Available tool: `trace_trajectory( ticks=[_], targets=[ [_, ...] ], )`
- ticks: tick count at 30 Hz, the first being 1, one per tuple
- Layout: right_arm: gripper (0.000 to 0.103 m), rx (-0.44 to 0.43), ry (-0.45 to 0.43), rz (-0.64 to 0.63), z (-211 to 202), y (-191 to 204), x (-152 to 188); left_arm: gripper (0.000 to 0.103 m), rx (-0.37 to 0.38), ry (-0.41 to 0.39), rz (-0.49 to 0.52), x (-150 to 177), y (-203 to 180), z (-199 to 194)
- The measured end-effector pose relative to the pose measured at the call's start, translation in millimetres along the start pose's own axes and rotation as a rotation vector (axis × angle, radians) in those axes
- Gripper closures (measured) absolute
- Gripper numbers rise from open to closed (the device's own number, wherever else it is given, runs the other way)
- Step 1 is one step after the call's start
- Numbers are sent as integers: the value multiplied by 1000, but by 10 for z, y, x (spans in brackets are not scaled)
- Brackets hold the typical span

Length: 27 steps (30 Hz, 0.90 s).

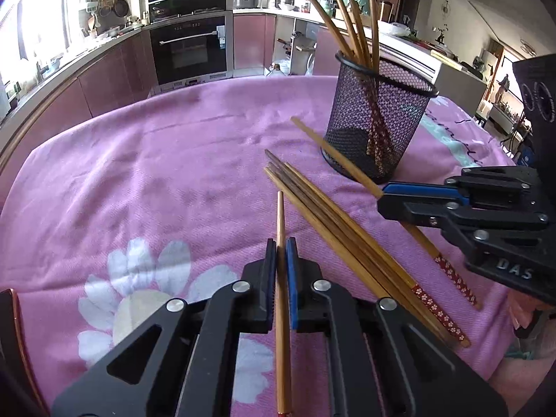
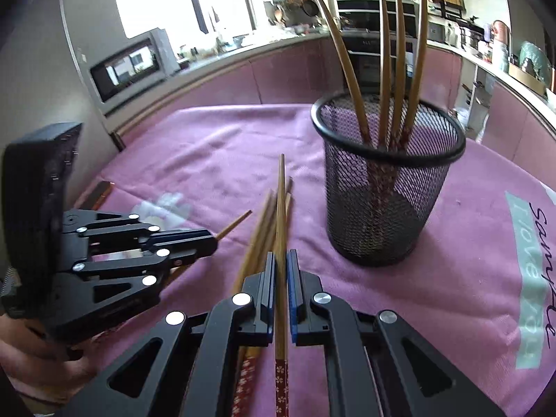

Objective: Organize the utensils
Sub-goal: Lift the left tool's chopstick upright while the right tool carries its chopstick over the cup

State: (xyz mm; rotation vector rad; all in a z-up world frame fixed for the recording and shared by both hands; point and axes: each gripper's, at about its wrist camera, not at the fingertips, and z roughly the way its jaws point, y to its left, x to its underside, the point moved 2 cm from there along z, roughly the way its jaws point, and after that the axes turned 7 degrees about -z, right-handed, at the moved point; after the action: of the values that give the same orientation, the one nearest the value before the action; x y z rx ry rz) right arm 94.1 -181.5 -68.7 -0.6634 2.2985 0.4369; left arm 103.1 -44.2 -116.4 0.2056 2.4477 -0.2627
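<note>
Bamboo chopstick in my left gripper [image 1: 282, 260], another in my right gripper [image 2: 281, 271], both clamped thinly; either could pivot and miss the mesh holder [image 2: 385, 187].

Place: a home kitchen was shown.
Landmark: a built-in oven [image 1: 190, 48] was set in the far wall.
Beside the oven: pink cabinets [image 1: 248, 40] under a cluttered counter [image 1: 114, 33] were seen.
Before the oven: a table under a pink cloth [image 1: 156, 173] was placed.
</note>
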Motion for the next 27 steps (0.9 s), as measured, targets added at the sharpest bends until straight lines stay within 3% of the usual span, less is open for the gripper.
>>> trace_trajectory(
  ticks=[8,23,27],
  targets=[
    [98,-60,-105,11,-370,50,-43,96,93,-38,-46,-95,71,-307],
    [98,-53,-237,38,-797,-19,-112,97,264,-157,-76,-259,62,-914],
    [98,-51,-268,34,-876,-23,-139,97,279,-183,-74,-275,44,-1027]
  ],
)
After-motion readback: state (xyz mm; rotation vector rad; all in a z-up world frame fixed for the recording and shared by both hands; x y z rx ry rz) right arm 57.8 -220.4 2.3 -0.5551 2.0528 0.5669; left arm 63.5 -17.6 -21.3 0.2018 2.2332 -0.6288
